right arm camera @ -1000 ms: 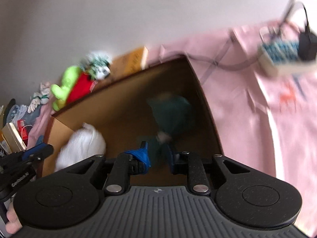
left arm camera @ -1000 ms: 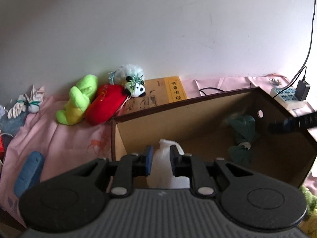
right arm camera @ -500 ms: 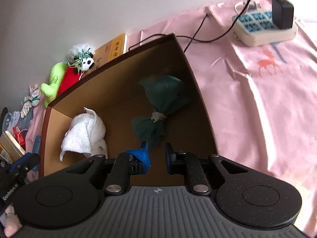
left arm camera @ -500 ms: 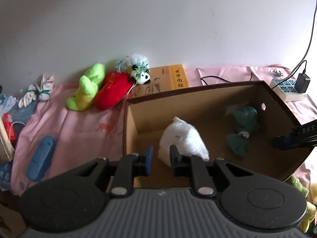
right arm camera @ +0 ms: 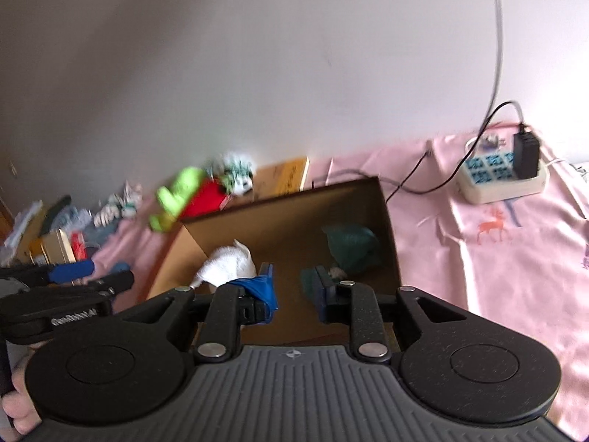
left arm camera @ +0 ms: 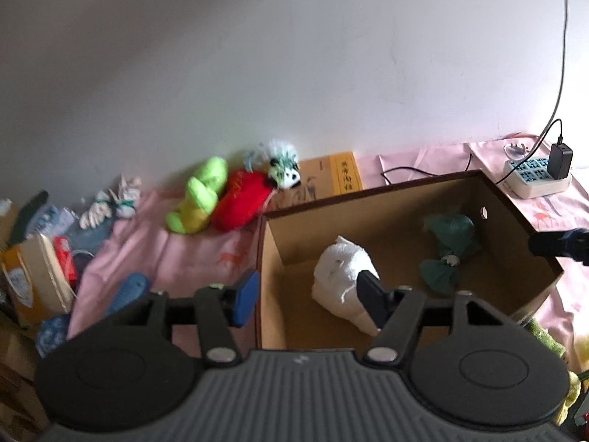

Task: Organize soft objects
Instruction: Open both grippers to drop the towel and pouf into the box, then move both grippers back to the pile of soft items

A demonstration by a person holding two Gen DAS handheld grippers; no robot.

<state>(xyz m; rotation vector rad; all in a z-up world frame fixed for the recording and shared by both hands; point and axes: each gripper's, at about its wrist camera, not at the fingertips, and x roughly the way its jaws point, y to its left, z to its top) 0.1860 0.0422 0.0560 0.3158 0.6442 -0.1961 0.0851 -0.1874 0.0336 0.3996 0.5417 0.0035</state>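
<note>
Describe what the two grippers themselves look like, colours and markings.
Both have a grey ribbed body, two round black discs and black linkage arms with silver rivets. The left gripper has one blue pad and one black finger. The right gripper has blue pads, one wrapped in loose blue material.

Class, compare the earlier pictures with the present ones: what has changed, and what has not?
Both hand-held grippers, left and right, have opened and pulled back from the cardboard box, holding nothing. The white towel and green cloth bundle remain inside; the plush toys stay by the wall.
</note>
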